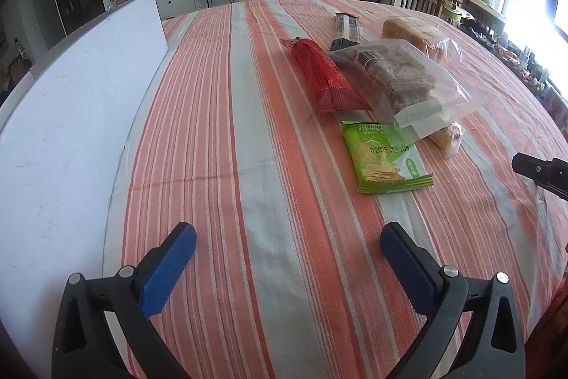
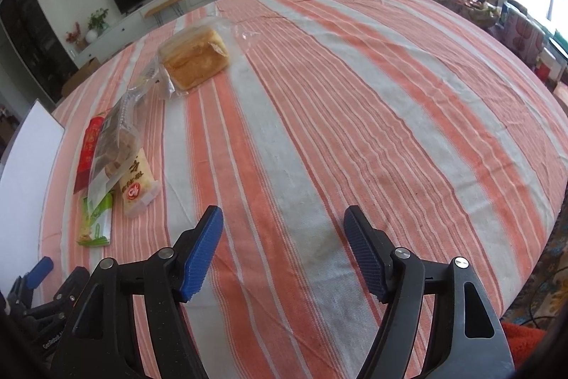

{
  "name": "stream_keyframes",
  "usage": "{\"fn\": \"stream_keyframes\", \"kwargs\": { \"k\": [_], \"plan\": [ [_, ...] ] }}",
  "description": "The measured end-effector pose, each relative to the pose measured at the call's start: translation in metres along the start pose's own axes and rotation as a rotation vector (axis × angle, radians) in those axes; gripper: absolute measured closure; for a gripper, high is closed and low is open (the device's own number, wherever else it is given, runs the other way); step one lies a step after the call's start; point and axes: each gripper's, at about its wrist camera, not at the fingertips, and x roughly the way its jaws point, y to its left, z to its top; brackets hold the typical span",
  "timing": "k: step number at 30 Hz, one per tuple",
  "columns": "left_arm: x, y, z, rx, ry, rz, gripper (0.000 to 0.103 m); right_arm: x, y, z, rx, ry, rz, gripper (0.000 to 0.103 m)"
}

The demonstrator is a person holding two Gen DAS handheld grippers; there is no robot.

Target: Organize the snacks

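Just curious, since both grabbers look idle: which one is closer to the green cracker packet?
Left, probably. The left gripper hovers open just short of the green cracker packet, which lies ahead to its right. The right gripper, also open, has it further off to its left.

- The left tongs are spread wide, blue pads facing each other with nothing between them, held low over the near part of the surface.
- The right tongs are likewise parted and hold nothing, pointing toward the far side.
- The left tongs show at the near left edge of the right wrist view; a black part of the right tongs juts in at the right edge of the left one.
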Motion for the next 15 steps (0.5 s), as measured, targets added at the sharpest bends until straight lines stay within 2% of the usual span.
{"fn": "stream_keyframes", "kwargs": {
  "k": [15],
  "plan": [
    [0.0004,0.0000,-0.0002,0.000,0.000,0.000,0.000,0.0009,0.0032,-0.0007,-0.014,0.006,-0.005,0.025]
  ]
}}
